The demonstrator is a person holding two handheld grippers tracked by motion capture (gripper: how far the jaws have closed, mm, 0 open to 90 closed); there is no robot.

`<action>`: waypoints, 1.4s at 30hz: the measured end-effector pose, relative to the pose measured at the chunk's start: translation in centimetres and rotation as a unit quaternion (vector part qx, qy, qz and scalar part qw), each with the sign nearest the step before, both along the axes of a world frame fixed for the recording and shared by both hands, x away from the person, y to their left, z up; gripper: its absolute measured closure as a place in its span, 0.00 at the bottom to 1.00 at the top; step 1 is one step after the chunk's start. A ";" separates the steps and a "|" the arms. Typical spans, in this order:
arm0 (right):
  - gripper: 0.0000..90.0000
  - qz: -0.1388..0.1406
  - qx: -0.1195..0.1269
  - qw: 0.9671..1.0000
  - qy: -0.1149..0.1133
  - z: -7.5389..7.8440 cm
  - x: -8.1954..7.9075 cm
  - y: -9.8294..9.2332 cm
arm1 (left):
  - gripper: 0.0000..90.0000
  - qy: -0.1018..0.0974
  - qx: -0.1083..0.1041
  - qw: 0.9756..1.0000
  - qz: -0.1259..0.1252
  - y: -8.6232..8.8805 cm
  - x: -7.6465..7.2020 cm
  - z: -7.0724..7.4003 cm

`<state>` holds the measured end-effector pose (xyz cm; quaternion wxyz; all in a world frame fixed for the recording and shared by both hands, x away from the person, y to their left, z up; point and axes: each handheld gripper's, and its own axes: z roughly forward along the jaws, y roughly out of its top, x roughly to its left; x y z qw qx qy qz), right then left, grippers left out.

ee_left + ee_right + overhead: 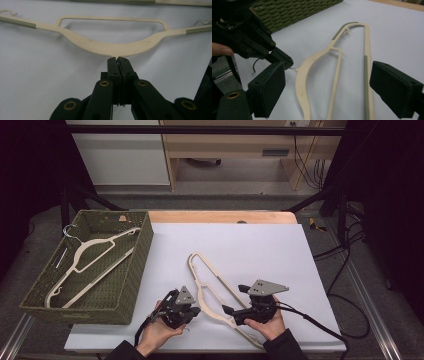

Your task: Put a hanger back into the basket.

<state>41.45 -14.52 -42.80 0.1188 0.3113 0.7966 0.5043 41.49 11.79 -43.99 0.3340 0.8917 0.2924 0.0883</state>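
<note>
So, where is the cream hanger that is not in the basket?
In the high view the cream hanger lies flat on the white sheet, right of the green woven basket, between the left tongs, shut on its hook, and the open right tongs.

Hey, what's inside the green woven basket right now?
Inside the basket lies one cream hanger, tilted, with its metal hook at the far left corner. The near wall hides the basket floor closest to the person.

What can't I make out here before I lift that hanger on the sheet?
- Hanger hook: hidden between the shut left tool pads in the left gripper view.
- Its lower end: cut off by the bottom edge in the right gripper view.
- Hanger in the basket: too small in the high view for detail.
</note>
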 end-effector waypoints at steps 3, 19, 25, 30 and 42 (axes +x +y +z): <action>0.17 0.008 -0.012 1.000 0.006 -0.5 0.0 0.8 | 0.99 -0.005 0.004 1.000 0.003 -0.2 0.0 0.3; 0.43 0.045 -0.077 0.996 0.016 -2.0 -0.2 3.5 | 0.99 -0.016 0.001 1.000 0.015 -1.2 0.0 2.6; 0.56 0.047 -0.101 0.994 0.014 -2.6 -0.1 3.8 | 0.99 -0.014 -0.002 1.000 0.017 -1.3 0.1 3.1; 0.67 0.051 -0.114 0.992 0.010 -2.9 -0.1 4.0 | 0.99 -0.017 -0.007 1.000 0.016 -1.4 0.1 3.4; 0.82 0.070 -0.128 0.989 0.006 -3.0 -0.3 4.3 | 0.99 -0.016 -0.010 1.000 0.018 -1.3 0.1 3.2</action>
